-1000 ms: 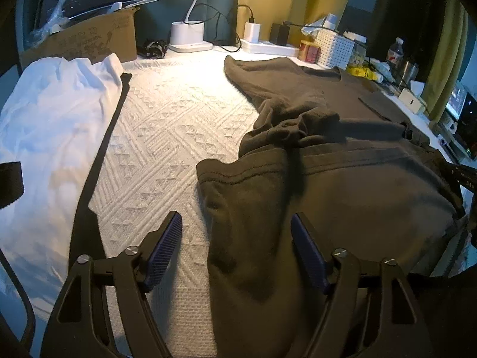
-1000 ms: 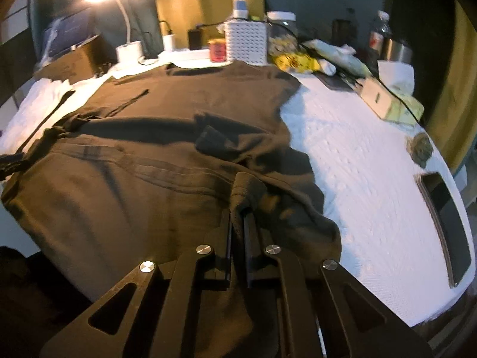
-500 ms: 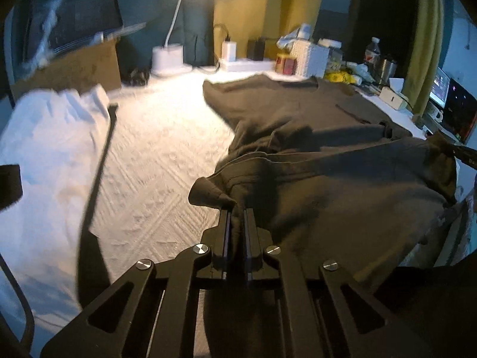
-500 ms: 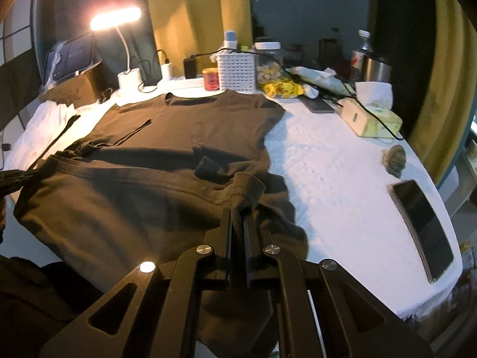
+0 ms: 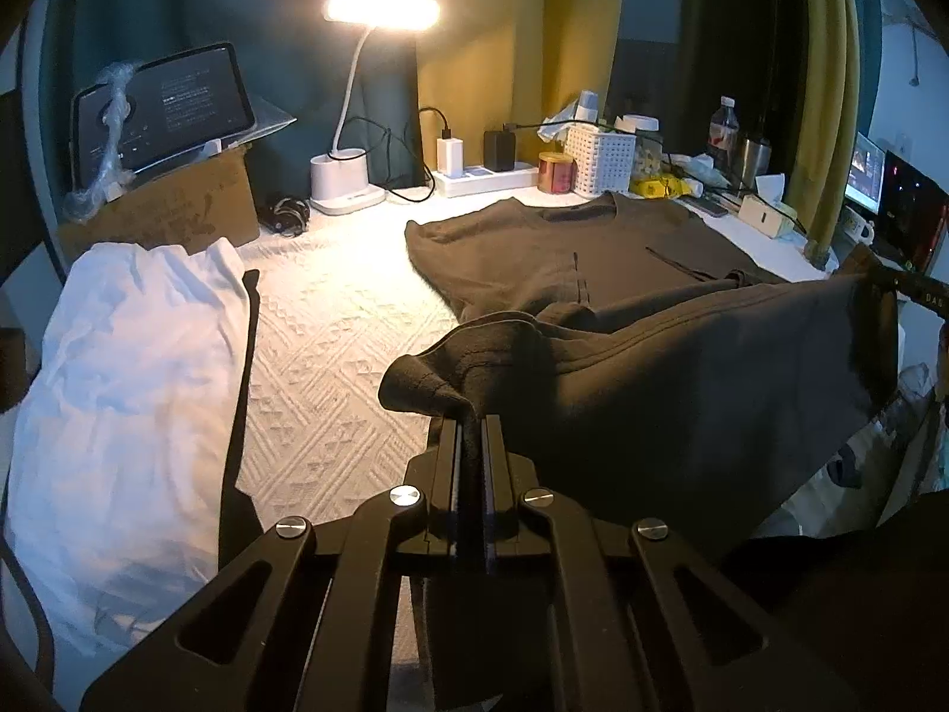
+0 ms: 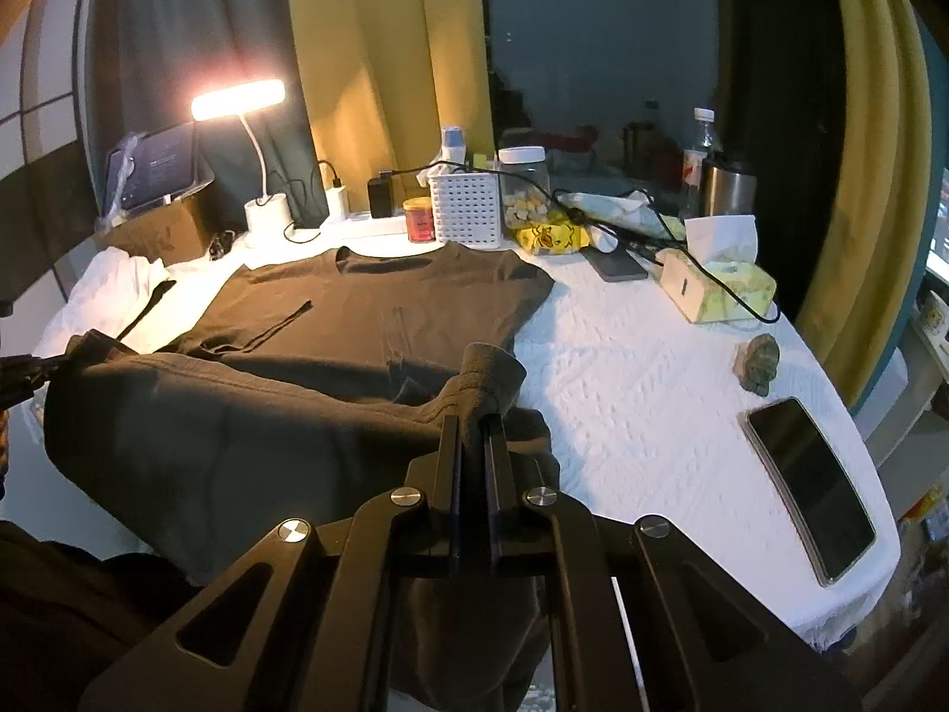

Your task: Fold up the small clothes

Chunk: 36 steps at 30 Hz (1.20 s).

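Dim room; desk lamp (image 5: 382, 9) glares warm, soft shadows, fisheye edges bent and dark.

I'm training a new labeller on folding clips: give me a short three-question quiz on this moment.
1. True or false: both tools are shut on the dark shirt.
2. Multiple choice: which part of the shirt lies flat on the table? A) the hem end B) the collar end C) none of it
3. Fill in: the phone lies on the table beside the ____ tool.

Key:
1. True. The left tool and the right tool each pinch a corner of the hem end, which is lifted.
2. B. The collar end lies flat near the lamp.
3. Right.
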Motion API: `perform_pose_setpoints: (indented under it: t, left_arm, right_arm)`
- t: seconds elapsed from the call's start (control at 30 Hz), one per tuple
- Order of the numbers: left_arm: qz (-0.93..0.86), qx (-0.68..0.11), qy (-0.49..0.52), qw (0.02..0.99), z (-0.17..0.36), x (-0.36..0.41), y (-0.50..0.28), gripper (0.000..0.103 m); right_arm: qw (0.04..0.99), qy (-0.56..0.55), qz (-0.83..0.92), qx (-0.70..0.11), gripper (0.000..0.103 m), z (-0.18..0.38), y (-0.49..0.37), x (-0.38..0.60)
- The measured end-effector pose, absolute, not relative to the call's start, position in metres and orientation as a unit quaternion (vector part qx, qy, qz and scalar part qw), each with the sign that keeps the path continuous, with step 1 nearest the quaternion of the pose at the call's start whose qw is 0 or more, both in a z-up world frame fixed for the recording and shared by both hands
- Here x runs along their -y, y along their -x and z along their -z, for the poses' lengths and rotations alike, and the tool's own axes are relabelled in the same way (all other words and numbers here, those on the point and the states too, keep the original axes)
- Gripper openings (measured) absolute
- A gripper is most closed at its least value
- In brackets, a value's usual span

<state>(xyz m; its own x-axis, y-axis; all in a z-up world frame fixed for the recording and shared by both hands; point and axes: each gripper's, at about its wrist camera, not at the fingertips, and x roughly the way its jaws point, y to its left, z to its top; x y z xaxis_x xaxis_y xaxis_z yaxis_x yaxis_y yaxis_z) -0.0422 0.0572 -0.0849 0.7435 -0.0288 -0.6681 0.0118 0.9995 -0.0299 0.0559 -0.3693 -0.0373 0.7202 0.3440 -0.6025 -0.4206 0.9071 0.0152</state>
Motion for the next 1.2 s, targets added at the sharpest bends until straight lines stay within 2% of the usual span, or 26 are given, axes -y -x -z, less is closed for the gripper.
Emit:
perform_pose_setpoints:
  t: [0.47, 1.2]
  left_arm:
    - [0.000, -0.320, 0.012, 0.947, 0.056, -0.053, 0.043, 0.004]
    - [0.001, -0.272, -0.002, 0.962, 0.028, -0.060, -0.027, 0.004]
  right_arm:
    - [0.935, 0.050, -0.206, -0.286, 0.007, 0.018, -0.062, 0.377]
    - [0.949, 0.038, -0.171, -0.263, 0.007, 0.002, -0.116, 0.372]
